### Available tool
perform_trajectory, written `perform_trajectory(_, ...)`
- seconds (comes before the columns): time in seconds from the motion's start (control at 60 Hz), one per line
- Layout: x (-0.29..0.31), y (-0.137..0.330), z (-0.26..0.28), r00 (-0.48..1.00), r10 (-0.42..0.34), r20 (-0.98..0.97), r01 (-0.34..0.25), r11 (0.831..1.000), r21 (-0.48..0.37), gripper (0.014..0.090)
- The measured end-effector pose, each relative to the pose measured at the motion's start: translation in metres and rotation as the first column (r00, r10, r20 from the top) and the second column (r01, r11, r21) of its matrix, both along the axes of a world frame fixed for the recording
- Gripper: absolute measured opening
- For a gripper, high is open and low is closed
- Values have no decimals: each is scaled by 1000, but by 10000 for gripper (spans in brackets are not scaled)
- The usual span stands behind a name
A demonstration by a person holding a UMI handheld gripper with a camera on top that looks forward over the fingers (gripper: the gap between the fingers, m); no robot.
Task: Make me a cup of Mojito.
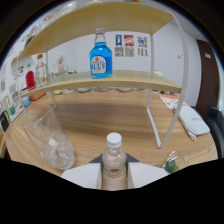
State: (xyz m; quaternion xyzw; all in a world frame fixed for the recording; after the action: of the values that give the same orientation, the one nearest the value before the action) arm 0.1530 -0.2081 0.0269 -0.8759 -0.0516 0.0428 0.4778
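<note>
White-capped bottle [114,160] stands clamped between the gripper [114,176] fingers; a clear glass [50,139] lies just left, the blue bottle [101,56] on the shelf [125,80] beyond.

Two bottles [101,54] [114,159], one clear cup [50,137], one shelf [107,80].
</note>
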Motion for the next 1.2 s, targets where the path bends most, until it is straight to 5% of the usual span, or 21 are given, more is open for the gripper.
perform_trajectory(0.4,6,0,-9,998,-51,29,52,998,-36,384)
perform_trajectory(0.5,15,-3,-6,995,-85,60,87,996,-35,555)
perform_trajectory(0.55,16,-7,-1,994,-94,61,96,995,-38,781)
perform_trajectory(0.583,17,-11,4,993,-103,63,105,994,-38,842)
perform_trajectory(0.8,-6,-50,85,989,-148,18,146,986,80,854)
perform_trajectory(1.2,-94,-126,106,987,-158,-12,158,987,42,858)
